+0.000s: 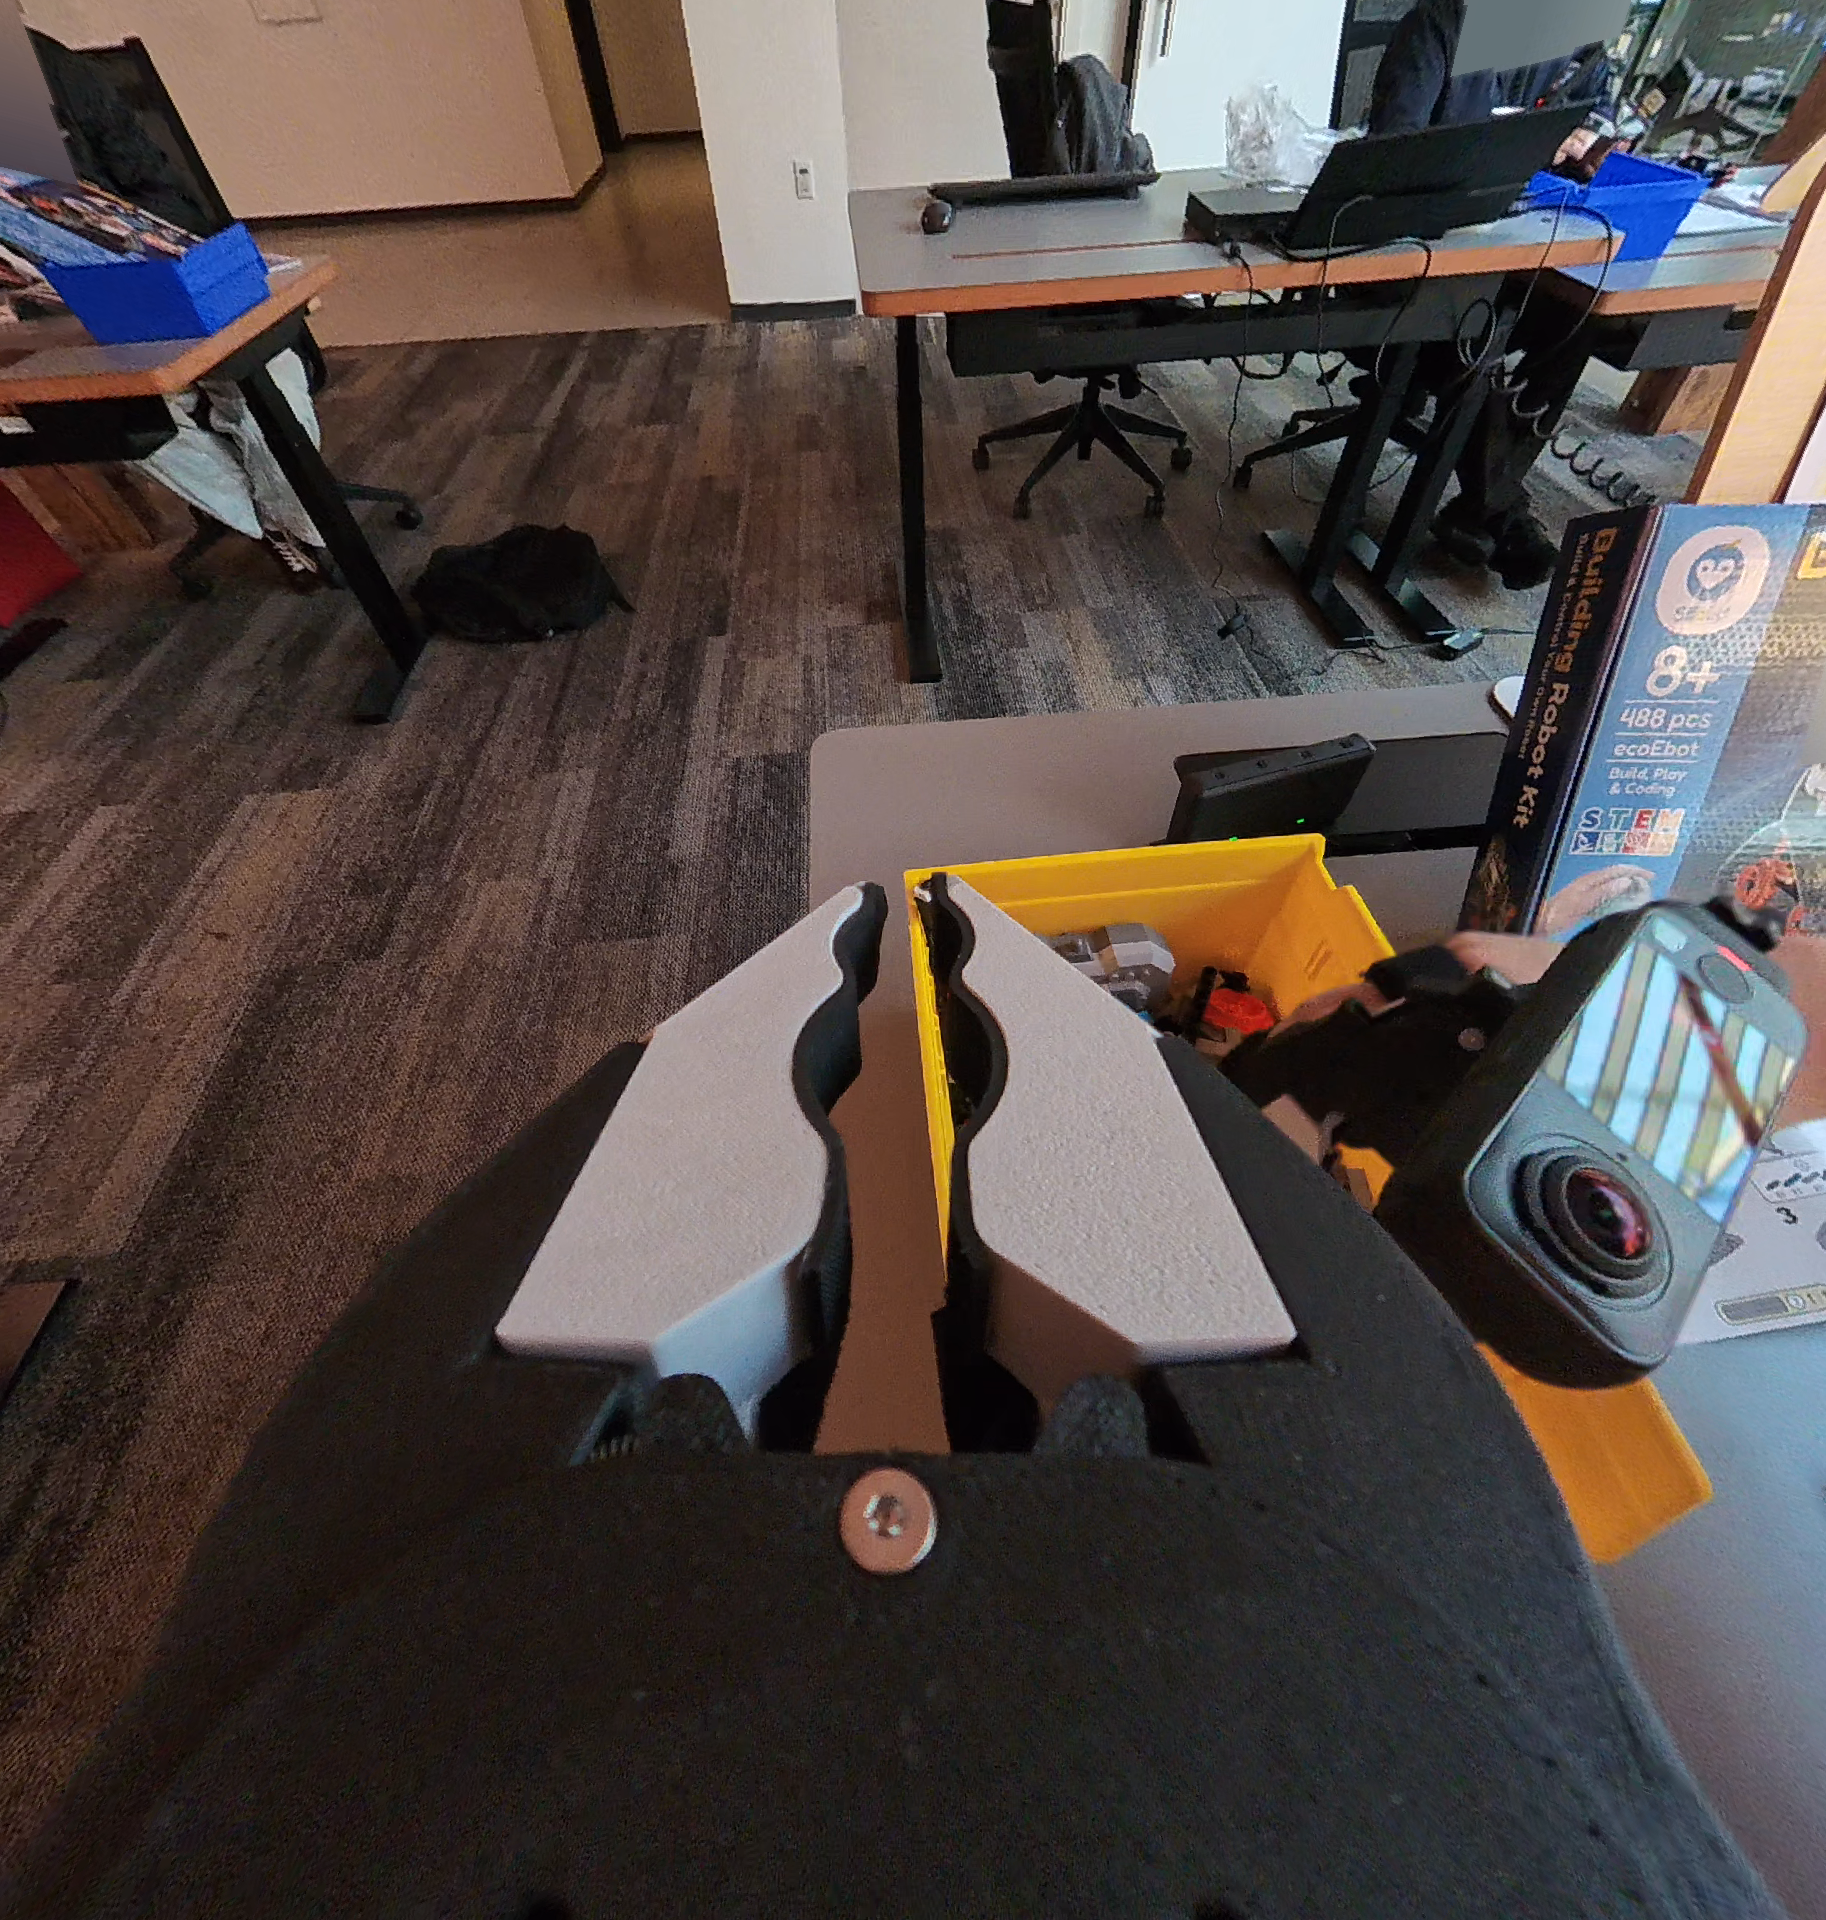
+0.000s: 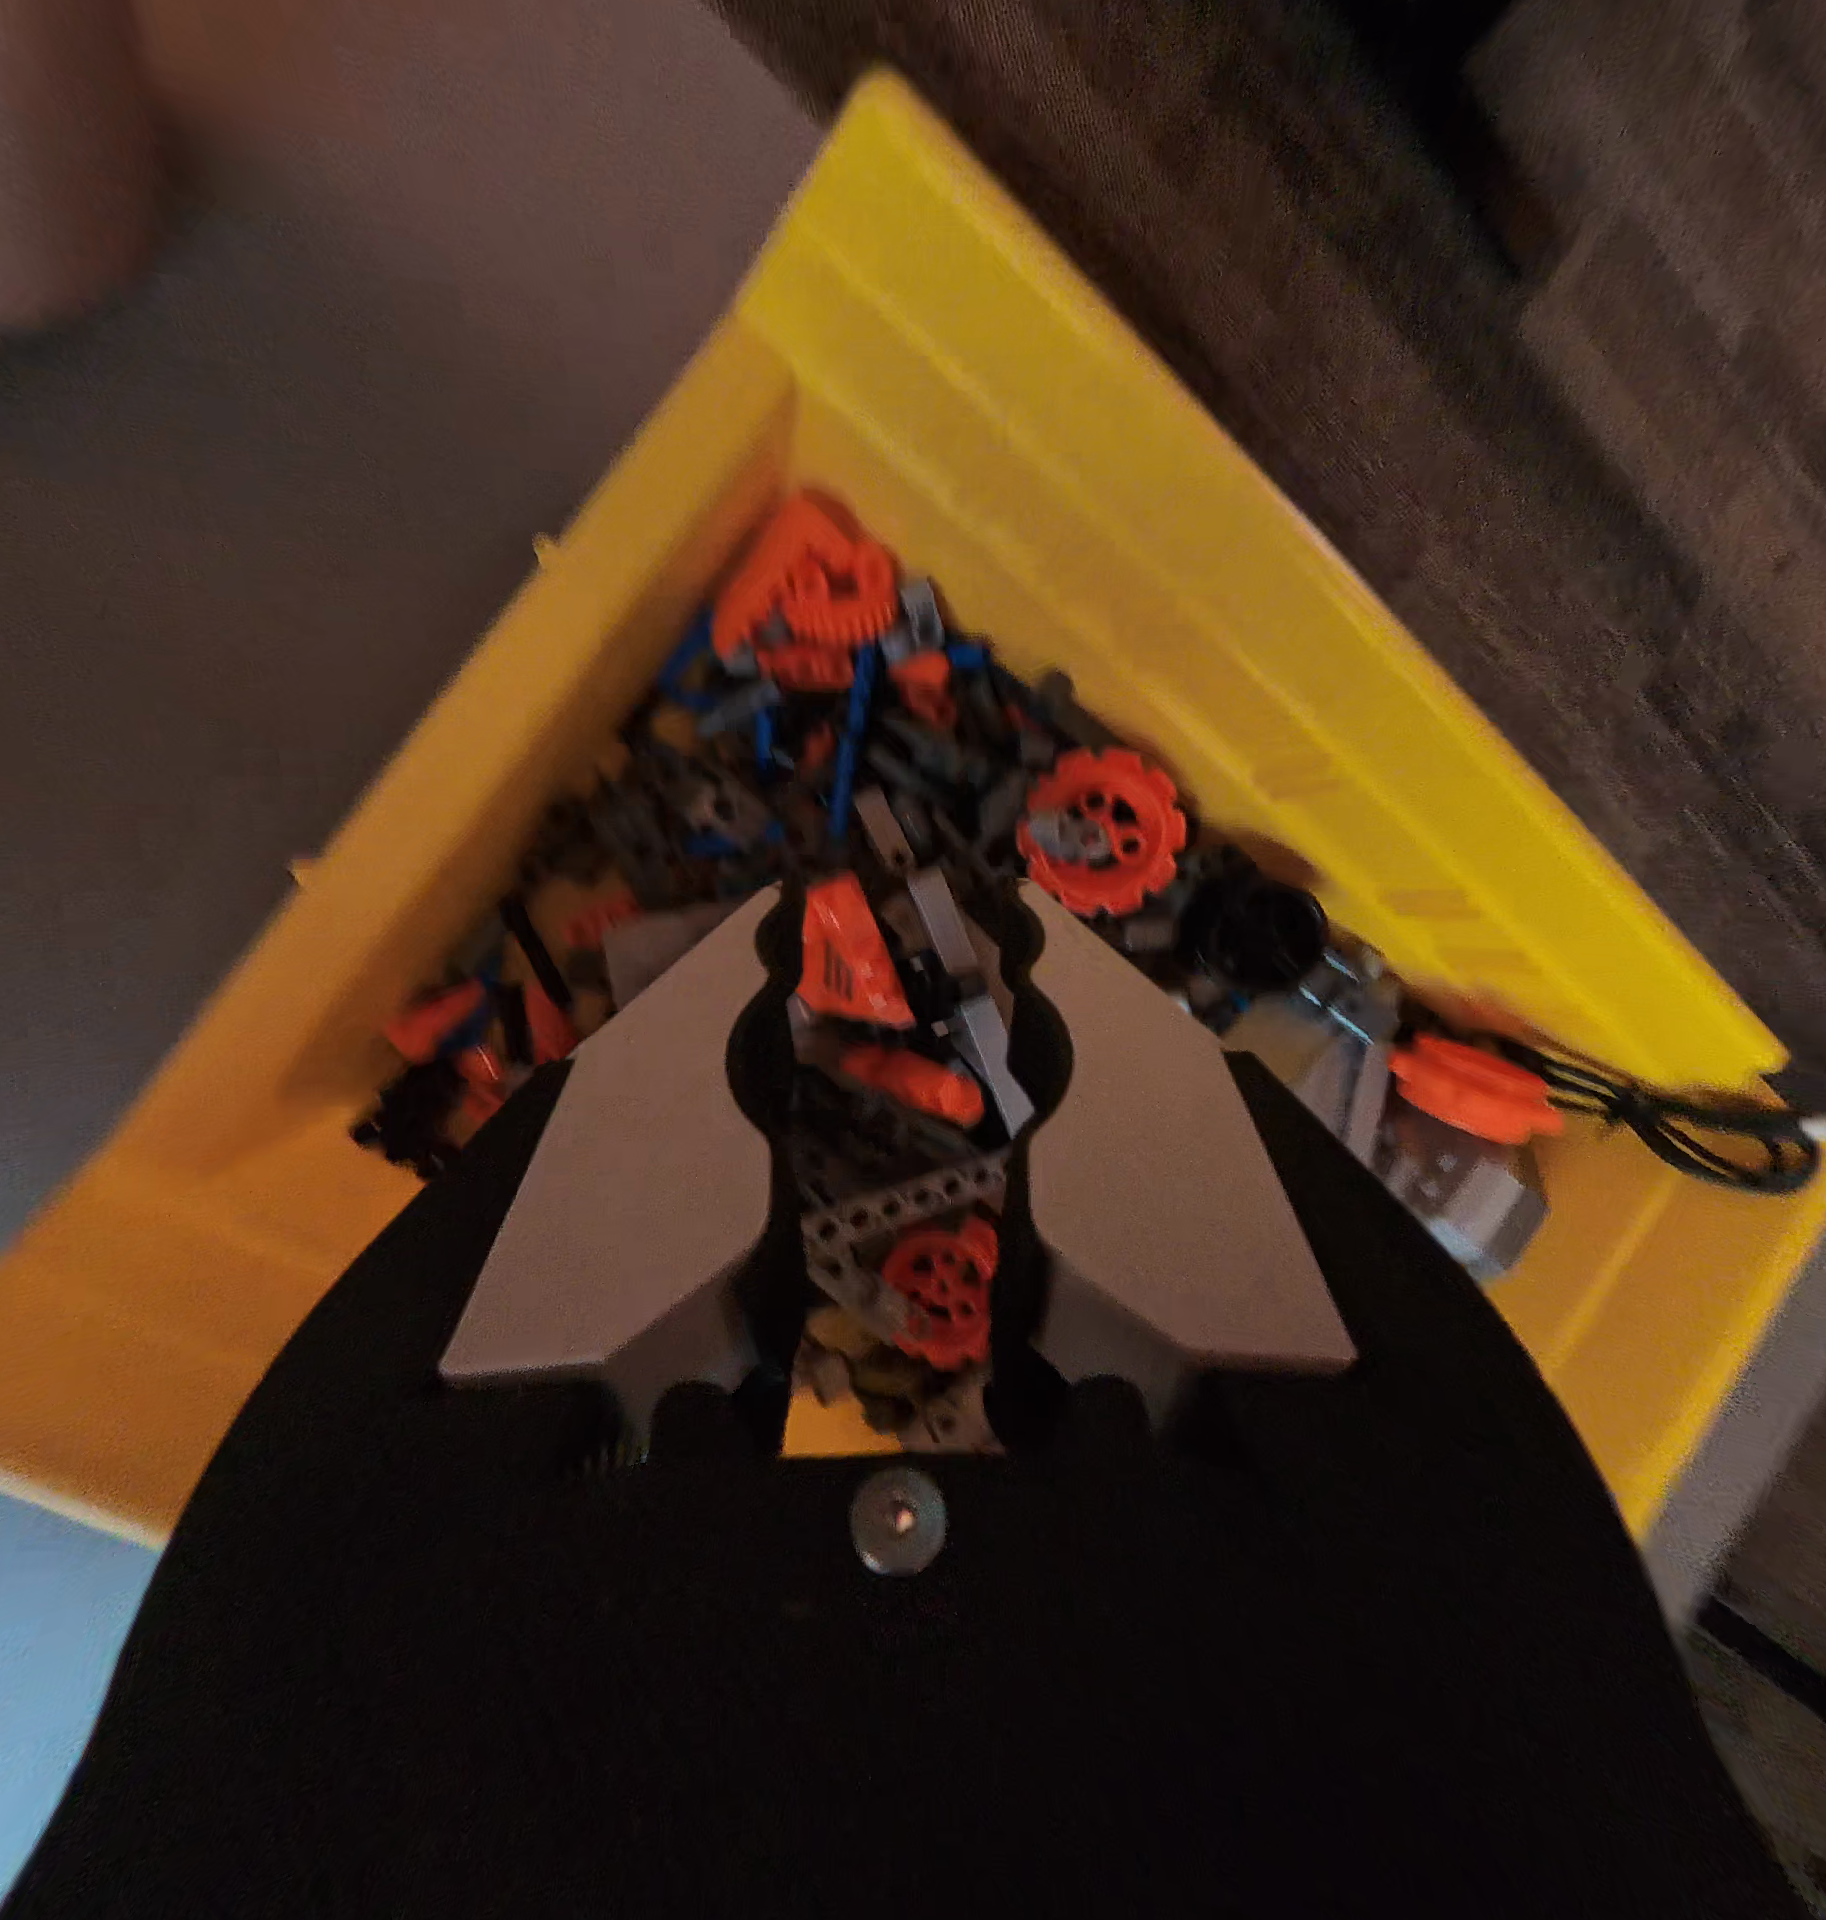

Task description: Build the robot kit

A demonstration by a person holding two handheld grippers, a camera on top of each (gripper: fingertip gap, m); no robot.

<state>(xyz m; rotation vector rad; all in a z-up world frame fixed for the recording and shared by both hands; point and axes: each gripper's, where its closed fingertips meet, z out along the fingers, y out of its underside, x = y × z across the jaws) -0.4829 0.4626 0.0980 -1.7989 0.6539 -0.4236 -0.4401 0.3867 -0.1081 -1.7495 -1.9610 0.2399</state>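
Yellow bin (image 2: pixel 1096 436) (full of building parts (image 2: pixel 888 790)) on table

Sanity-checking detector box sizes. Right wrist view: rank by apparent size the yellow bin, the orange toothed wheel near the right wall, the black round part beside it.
1. yellow bin
2. orange toothed wheel
3. black round part, slightly smaller, blurred

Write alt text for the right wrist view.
The right gripper, open, points down into a yellow bin heaped with small building pieces: orange gear wheels, grey perforated beams, blue and black parts. The bin sits at the corner of a grey table above carpet; the picture is blurred.
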